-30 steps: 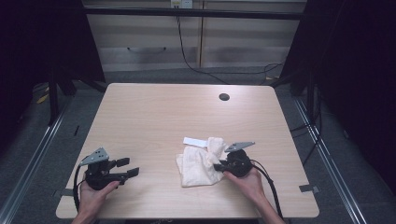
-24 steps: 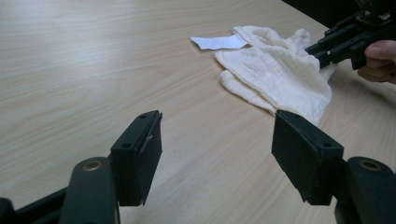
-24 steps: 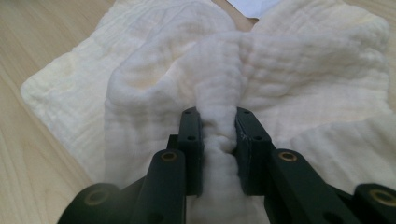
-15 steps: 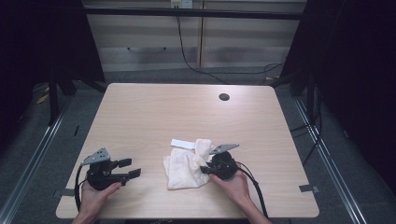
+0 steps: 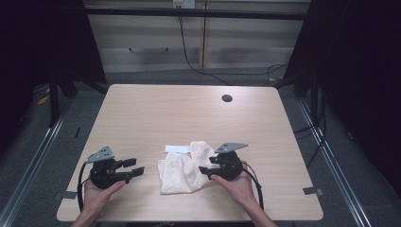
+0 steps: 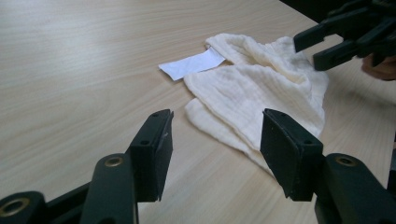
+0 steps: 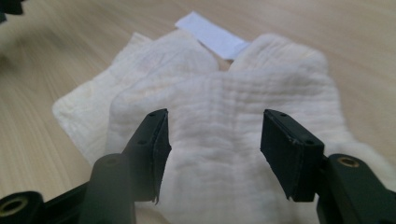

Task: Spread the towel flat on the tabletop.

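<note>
Right gripper (image 5: 204, 169) has just spread above the cloth (image 5: 182, 168) (left gripper (image 5: 137, 166) also spread).

A cream-white muslin cloth (image 5: 182, 170) lies loosely folded and rumpled on the worktop's near half, close to the front edge. Its layers overlap unevenly, with one bunched lobe raised at the far right corner. A small white rectangular label (image 5: 177, 149) sticks out flat from its far edge.

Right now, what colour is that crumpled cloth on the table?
Cream-white cloth, clearest in the left gripper view.
</note>
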